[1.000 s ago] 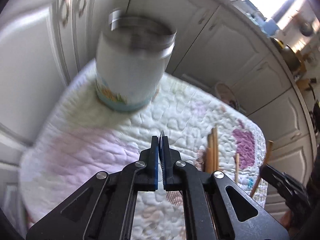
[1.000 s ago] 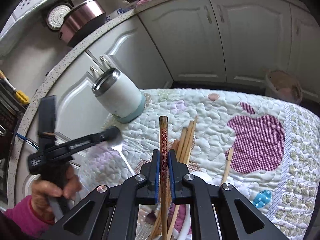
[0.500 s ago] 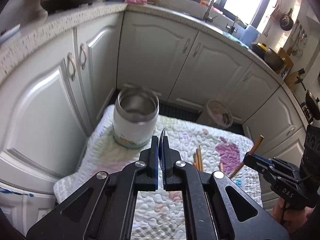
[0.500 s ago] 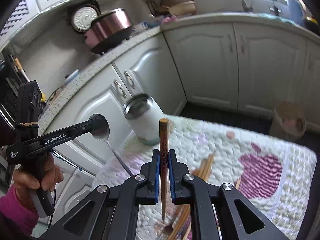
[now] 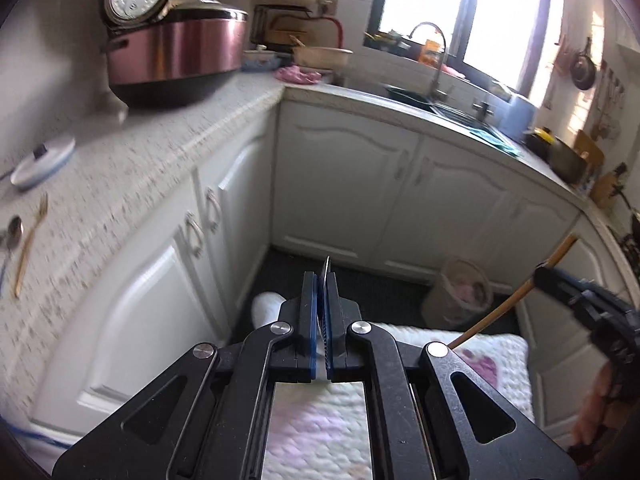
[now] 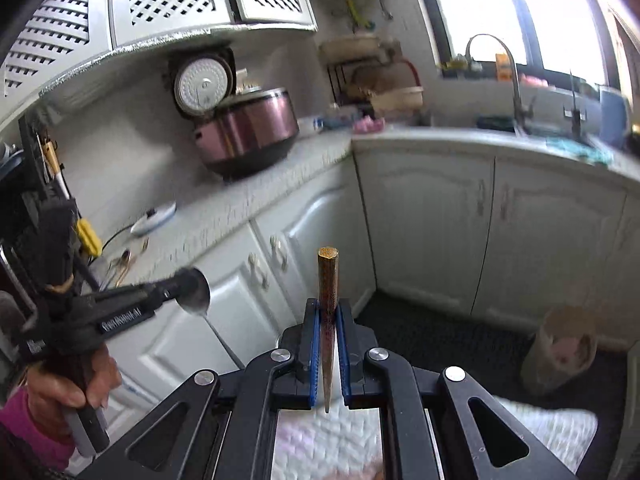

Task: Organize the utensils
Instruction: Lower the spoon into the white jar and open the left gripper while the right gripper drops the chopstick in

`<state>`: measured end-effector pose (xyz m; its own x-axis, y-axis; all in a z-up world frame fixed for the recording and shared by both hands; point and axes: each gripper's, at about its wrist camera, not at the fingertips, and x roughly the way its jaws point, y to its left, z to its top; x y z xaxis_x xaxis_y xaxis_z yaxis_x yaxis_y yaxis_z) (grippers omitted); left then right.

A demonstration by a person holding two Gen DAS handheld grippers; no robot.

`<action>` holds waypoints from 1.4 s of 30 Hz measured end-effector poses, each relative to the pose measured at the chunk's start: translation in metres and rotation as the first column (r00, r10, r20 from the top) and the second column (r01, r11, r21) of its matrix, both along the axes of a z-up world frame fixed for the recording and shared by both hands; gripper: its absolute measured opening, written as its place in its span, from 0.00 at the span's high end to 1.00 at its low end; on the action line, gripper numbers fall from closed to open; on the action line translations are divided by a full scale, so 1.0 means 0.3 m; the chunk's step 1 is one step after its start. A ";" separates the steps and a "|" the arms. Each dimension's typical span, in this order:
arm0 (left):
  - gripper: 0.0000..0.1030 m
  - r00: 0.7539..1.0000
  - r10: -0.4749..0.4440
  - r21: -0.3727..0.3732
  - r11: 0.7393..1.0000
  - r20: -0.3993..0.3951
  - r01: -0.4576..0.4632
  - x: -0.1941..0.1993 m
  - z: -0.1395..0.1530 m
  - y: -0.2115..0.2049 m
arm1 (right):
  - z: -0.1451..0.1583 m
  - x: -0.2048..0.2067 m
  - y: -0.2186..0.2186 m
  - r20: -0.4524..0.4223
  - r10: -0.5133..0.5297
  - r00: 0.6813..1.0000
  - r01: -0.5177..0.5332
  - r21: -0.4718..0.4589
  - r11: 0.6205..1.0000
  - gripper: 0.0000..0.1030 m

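My left gripper [image 5: 320, 280] is shut on a metal spoon [image 5: 327, 270], seen edge-on between the blue pads. In the right wrist view the same left gripper [image 6: 188, 285] grips the spoon [image 6: 197, 298] by its bowl, and the handle hangs down. A hand in a pink sleeve [image 6: 60, 394] holds it. My right gripper [image 6: 328, 308] is shut on a brown chopstick [image 6: 328, 276] that stands upright. From the left wrist view the right gripper [image 5: 540, 276] shows at the right with the chopstick [image 5: 516, 300] slanting. Both are high above the quilted mat [image 5: 488, 346].
A speckled counter [image 5: 132, 168] runs along the left, above white cabinet doors. On it lie a gold fork [image 5: 28, 240], a spoon [image 5: 14, 230] and a white lid [image 5: 42, 158], and a pink rice cooker [image 5: 176, 64] stands there. A small basket [image 6: 564, 348] stands on the dark floor.
Both grippers have risen well above the mat with the spoon and the chopstick still held. The views have tipped up to the counter, and the white mug has dropped out of sight.
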<state>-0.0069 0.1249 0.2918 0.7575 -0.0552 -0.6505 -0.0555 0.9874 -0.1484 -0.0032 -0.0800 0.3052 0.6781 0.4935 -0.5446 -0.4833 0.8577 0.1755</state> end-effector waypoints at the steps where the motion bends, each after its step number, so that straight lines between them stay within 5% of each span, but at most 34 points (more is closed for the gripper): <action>1: 0.99 1.000 0.018 0.020 1.000 0.006 -0.018 0.026 0.002 0.011 | 0.016 0.020 0.018 0.009 0.000 1.000 0.000 0.001 1.000 0.93; 7: 0.99 0.997 0.075 0.098 0.992 0.018 -0.077 0.139 -0.038 0.041 | 0.036 0.135 0.125 0.022 0.012 1.000 -0.012 0.008 1.000 0.93; 14: 0.99 0.994 0.105 0.126 0.987 -0.030 -0.100 0.250 -0.184 0.034 | -0.119 0.250 0.235 -0.069 0.033 0.997 -0.036 -0.039 0.999 0.93; 22: 0.99 0.987 0.109 0.113 0.989 -0.119 -0.096 0.306 -0.346 0.017 | -0.341 0.347 0.260 -0.210 0.026 0.977 -0.043 -0.077 0.996 0.93; 32: 0.97 0.984 0.093 0.049 0.995 -0.155 -0.086 0.304 -0.380 0.021 | -0.418 0.377 0.209 -0.294 0.016 0.956 -0.022 -0.018 1.000 0.88; 39: 0.61 0.987 0.089 0.010 0.996 -0.132 -0.089 0.227 -0.355 0.024 | -0.411 0.310 0.167 -0.299 0.006 0.954 -0.015 -0.027 1.000 0.81; 42: 0.59 0.989 0.084 0.008 0.996 -0.120 -0.084 0.181 -0.339 0.019 | -0.412 0.263 0.141 -0.303 0.005 0.953 -0.013 -0.025 1.000 0.78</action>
